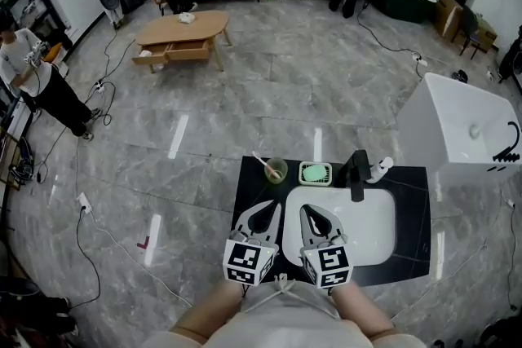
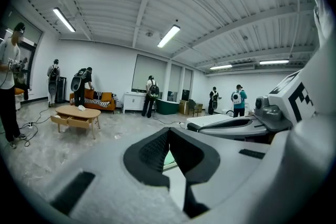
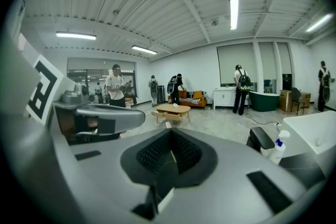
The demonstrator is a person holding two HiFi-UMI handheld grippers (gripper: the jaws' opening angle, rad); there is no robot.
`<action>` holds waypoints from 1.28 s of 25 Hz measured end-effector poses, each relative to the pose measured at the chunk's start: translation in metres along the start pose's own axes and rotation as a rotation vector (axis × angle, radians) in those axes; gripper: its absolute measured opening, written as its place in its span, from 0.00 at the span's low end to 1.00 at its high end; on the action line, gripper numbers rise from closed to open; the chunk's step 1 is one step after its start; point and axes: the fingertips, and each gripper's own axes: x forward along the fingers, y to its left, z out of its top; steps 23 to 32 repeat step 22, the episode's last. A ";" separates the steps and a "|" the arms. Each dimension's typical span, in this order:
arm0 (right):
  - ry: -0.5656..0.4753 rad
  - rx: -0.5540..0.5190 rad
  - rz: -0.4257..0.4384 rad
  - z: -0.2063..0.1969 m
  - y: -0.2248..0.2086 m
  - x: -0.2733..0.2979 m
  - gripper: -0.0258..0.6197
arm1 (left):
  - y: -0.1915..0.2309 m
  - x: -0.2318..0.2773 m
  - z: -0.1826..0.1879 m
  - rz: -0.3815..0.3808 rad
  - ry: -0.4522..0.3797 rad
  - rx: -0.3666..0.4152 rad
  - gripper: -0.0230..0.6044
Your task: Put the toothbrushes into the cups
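I hold my left tongs [image 1: 268, 209] and right tongs [image 1: 311, 212] pinched shut and empty, with the toothbrush [image 1: 263, 161] standing in the cup [image 1: 276, 170] at twelve o'clock from the left pair, so the placing looks done and next calls for spotting any brush left

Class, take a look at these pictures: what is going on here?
A person holds two grippers over a black counter with a white sink. The left gripper and right gripper are both shut and hold nothing. A toothbrush sits in the green cup at the counter's far edge, beside a soap dish and a black tap.
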 end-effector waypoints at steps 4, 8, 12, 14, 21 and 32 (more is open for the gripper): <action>0.006 0.001 0.002 -0.001 0.000 0.001 0.08 | 0.000 0.003 -0.002 0.001 0.007 -0.011 0.07; 0.011 -0.003 -0.001 -0.003 -0.001 0.002 0.08 | -0.001 0.005 -0.003 -0.008 0.002 -0.022 0.07; 0.012 -0.007 0.001 -0.002 -0.002 0.002 0.08 | -0.002 0.008 -0.004 -0.011 0.009 -0.028 0.07; 0.016 -0.008 -0.002 -0.002 -0.003 0.003 0.08 | -0.002 0.009 -0.004 -0.012 0.009 -0.032 0.07; 0.021 0.007 0.005 -0.002 -0.001 0.002 0.08 | 0.000 0.009 -0.005 -0.011 0.015 -0.030 0.07; 0.022 0.006 0.007 -0.002 -0.001 0.002 0.08 | 0.001 0.009 -0.006 -0.008 0.016 -0.032 0.07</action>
